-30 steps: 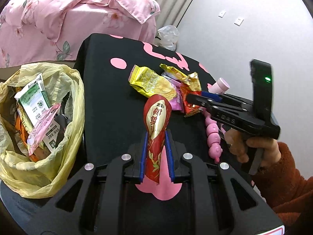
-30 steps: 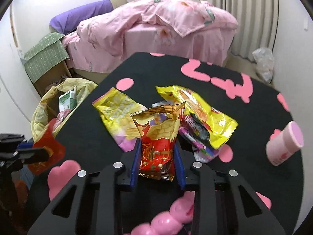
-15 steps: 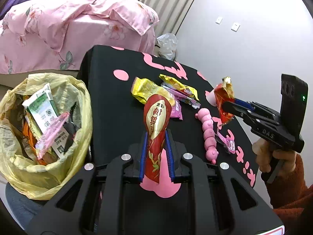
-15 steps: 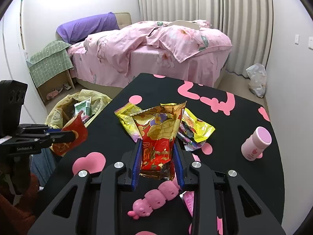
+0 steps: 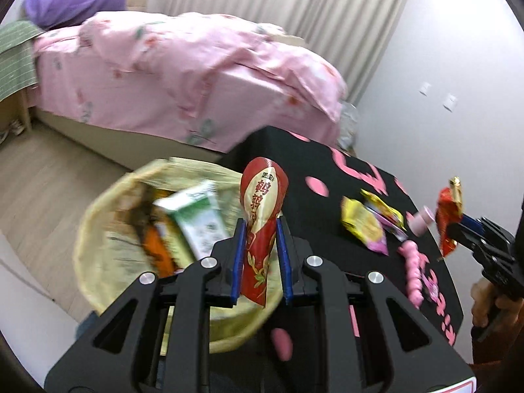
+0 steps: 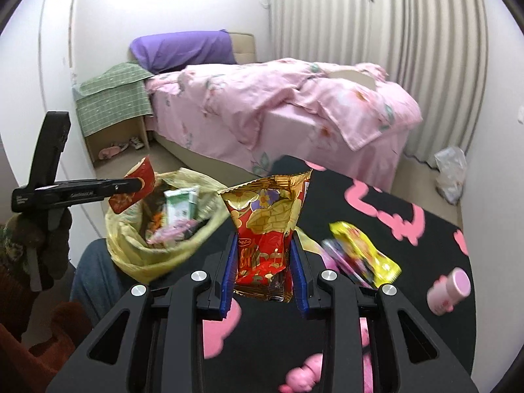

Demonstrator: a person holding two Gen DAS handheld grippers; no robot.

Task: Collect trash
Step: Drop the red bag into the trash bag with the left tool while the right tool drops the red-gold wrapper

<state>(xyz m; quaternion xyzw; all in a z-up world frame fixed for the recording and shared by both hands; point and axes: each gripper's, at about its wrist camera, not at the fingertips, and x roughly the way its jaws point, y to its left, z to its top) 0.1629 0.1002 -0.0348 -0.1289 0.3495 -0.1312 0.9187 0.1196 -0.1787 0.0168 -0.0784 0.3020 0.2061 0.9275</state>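
Observation:
My left gripper (image 5: 260, 245) is shut on a narrow red and gold snack wrapper (image 5: 262, 209) and holds it over the near rim of the yellow trash bag (image 5: 98, 262). In the right wrist view that gripper (image 6: 137, 184) hangs above the bag (image 6: 147, 255), wrapper (image 6: 139, 181) in its jaws. My right gripper (image 6: 263, 270) is shut on a red and gold snack bag (image 6: 267, 229), lifted off the black table (image 6: 376, 229). The left wrist view shows the right gripper (image 5: 455, 226) at the far right with its snack bag (image 5: 448, 226).
A yellow wrapper (image 5: 362, 226) and more wrappers (image 6: 363, 252) lie on the table, beside a pink bottle (image 6: 450, 290) and a pink bead toy (image 5: 412, 271). The bag holds a green carton (image 5: 196, 219) and other trash. A pink bed (image 6: 278, 111) stands behind.
Both grippers have lifted and swung left toward the yellow bag, each keeping its wrapper. The left one has gone from above the table to over the bag's rim.

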